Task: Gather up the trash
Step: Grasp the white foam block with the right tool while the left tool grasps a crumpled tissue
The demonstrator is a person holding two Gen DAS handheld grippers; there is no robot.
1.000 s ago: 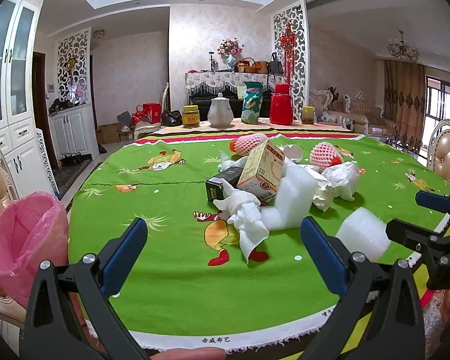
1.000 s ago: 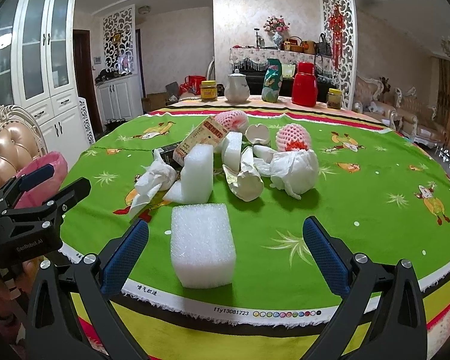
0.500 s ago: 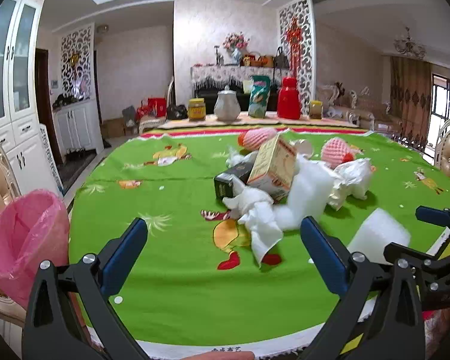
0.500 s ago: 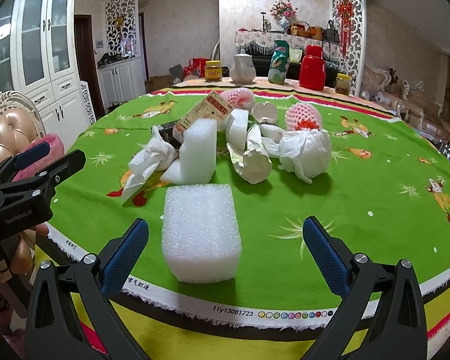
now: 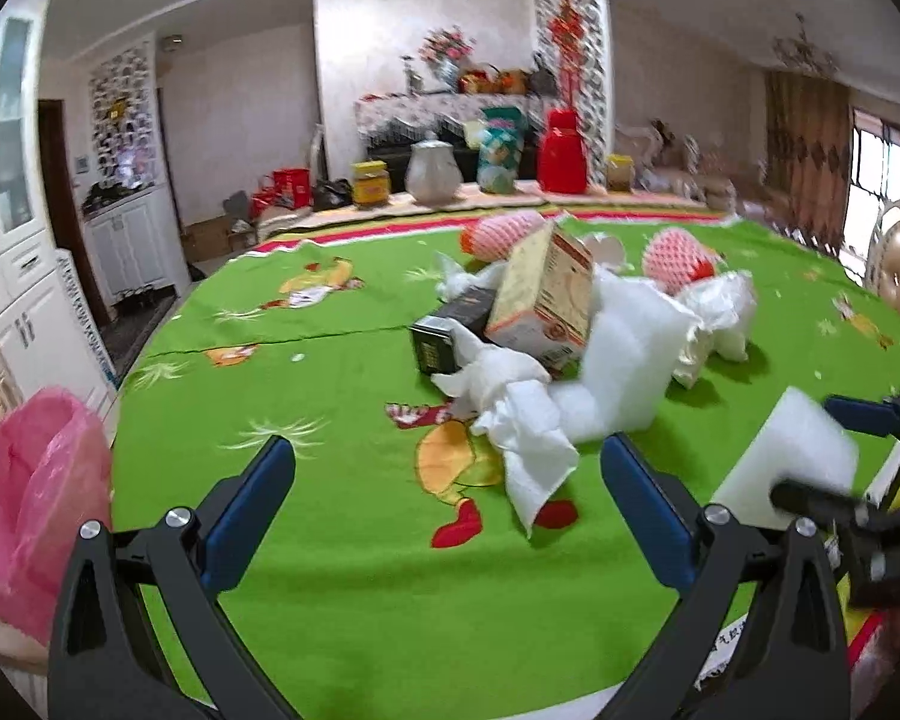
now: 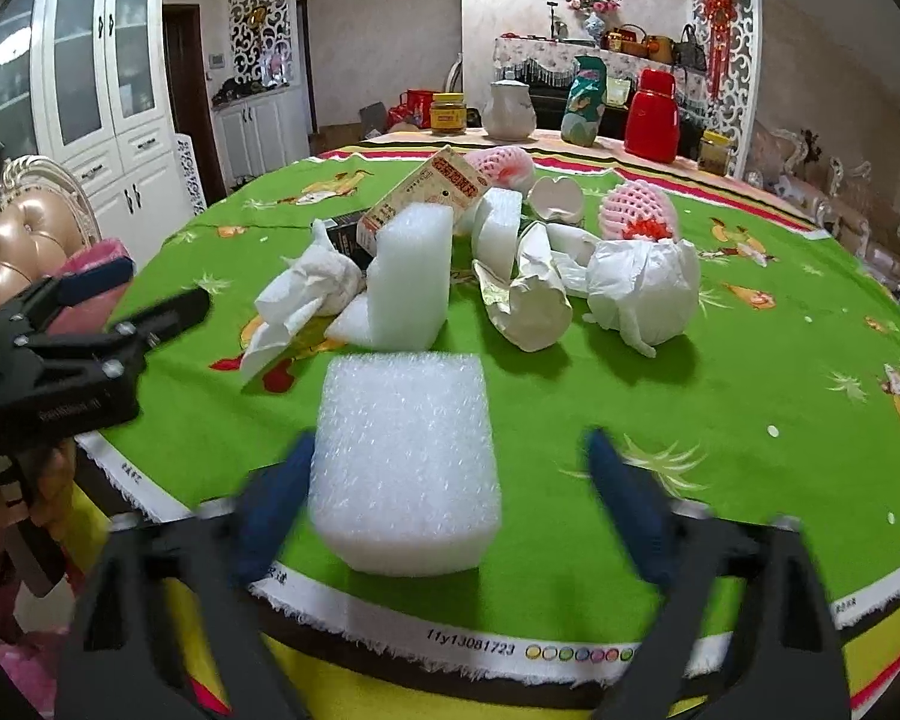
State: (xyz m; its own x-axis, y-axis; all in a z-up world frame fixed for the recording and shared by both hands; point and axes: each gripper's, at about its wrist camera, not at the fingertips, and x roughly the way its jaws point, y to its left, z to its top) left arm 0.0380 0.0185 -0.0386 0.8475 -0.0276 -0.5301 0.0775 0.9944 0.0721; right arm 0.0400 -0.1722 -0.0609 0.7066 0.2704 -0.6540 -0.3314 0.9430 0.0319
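Observation:
A white foam block [image 6: 405, 462] lies near the table's front edge, between the wide-apart fingers of my open right gripper [image 6: 450, 492]; it also shows in the left wrist view [image 5: 786, 456]. Behind it is a heap of trash: crumpled tissue [image 6: 306, 294], an upright foam slab [image 6: 414, 276], a cardboard box [image 6: 438, 192], crumpled wrappers [image 6: 642, 288] and pink fruit nets [image 6: 636, 210]. My left gripper [image 5: 450, 504] is open and empty above the green tablecloth [image 5: 330, 540], short of the tissue [image 5: 522, 420]. A pink trash bag [image 5: 30, 504] hangs at the left.
A teapot [image 6: 510, 108], jars, a red flask [image 6: 651, 117] and a bag stand at the table's far side. Padded chairs [image 6: 30, 240] stand at the table's left and right. White cabinets line the left wall.
My right gripper has moved forward so the foam block now sits between its fingers. My left gripper has moved forward and slightly right toward the trash heap.

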